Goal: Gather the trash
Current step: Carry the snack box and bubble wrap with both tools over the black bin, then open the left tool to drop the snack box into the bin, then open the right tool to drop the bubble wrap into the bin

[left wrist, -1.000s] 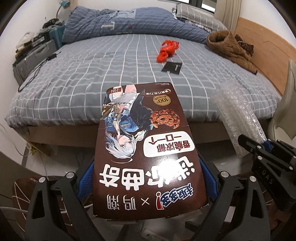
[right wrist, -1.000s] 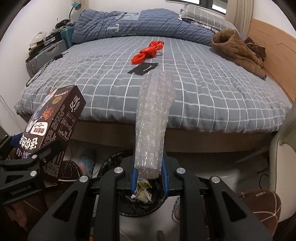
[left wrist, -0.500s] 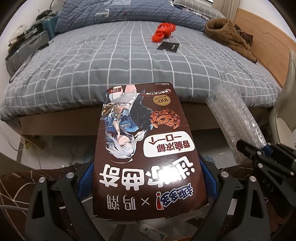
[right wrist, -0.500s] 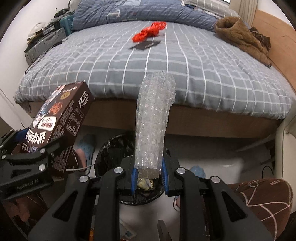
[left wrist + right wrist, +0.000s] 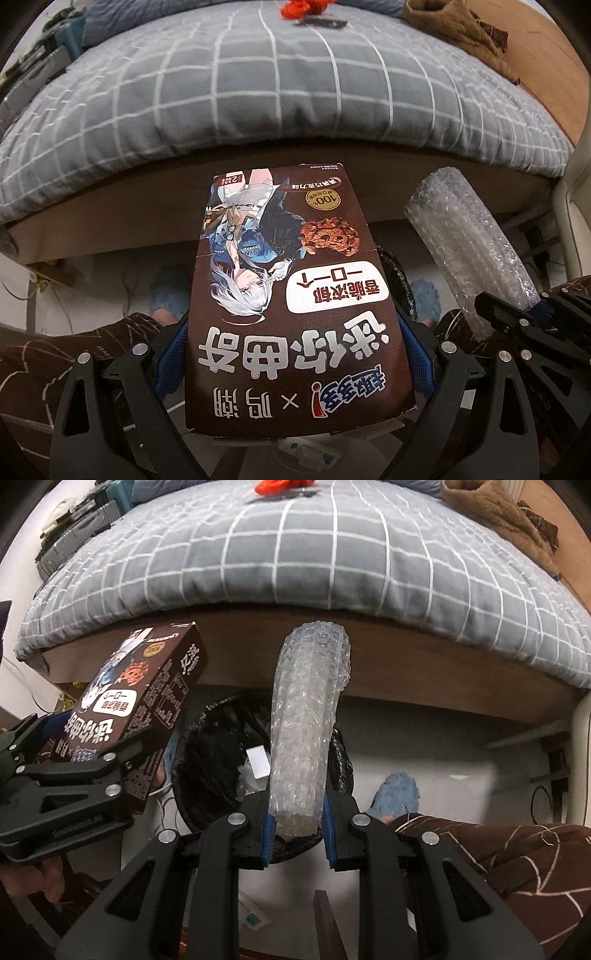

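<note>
My left gripper [image 5: 291, 365] is shut on a brown cookie box [image 5: 291, 280] with a cartoon figure and white characters on it. The box also shows in the right wrist view [image 5: 136, 709], held at the left above the floor. My right gripper [image 5: 297, 830] is shut on a roll of clear bubble wrap [image 5: 306, 723], which also shows at the right of the left wrist view [image 5: 469, 243]. A black-lined trash bin [image 5: 210, 753] stands on the floor below both grippers and holds some scraps. The box hides most of the bin in the left wrist view.
The bed with its grey checked cover [image 5: 314, 554] and wooden side [image 5: 443, 686] stands just ahead. A red cord [image 5: 303, 7] and a dark card [image 5: 321, 23] lie on it, a brown coat [image 5: 495, 513] at the right. Blue slippers [image 5: 395, 794] and brown-trousered legs [image 5: 509, 853] are below.
Both grippers have dropped and tilted down toward the floor beside the bed. The trash bin now fills more of the right wrist view. Both keep hold of their loads.
</note>
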A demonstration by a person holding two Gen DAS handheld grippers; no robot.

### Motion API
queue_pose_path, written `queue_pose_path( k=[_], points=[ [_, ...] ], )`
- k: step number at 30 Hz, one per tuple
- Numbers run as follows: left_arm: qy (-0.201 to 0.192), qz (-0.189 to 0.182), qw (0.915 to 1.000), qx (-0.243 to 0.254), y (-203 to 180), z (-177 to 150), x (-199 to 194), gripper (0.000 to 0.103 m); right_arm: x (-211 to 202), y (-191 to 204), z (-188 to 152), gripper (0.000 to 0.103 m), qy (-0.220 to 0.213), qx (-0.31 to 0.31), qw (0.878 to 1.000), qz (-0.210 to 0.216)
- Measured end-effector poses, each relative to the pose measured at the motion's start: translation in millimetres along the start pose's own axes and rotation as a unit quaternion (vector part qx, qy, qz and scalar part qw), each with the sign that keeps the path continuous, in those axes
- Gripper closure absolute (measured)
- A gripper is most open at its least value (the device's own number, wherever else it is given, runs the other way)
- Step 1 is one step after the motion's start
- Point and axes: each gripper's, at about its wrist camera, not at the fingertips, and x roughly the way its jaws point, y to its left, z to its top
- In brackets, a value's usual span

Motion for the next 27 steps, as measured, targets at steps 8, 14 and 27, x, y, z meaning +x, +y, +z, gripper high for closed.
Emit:
queue_pose_path(
  k=[8, 14, 27],
  points=[
    [0.013, -0.009, 0.9998, 0.013, -11, 10, 23, 0.012, 13, -14, 1, 0.083, 0.012, 0.02, 1.0, -0.001],
    [0.022, -0.014, 0.9996, 0.015, -14, 7, 27, 0.012, 18, -21, 2, 0.083, 0.016, 0.032, 0.999, -0.003],
    [0.012, 0.002, 0.9999, 0.011, 18, 7, 22, 0.006, 28, -3, 6, 0.083, 0.018, 0.014, 1.0, 0.0]
  ],
)
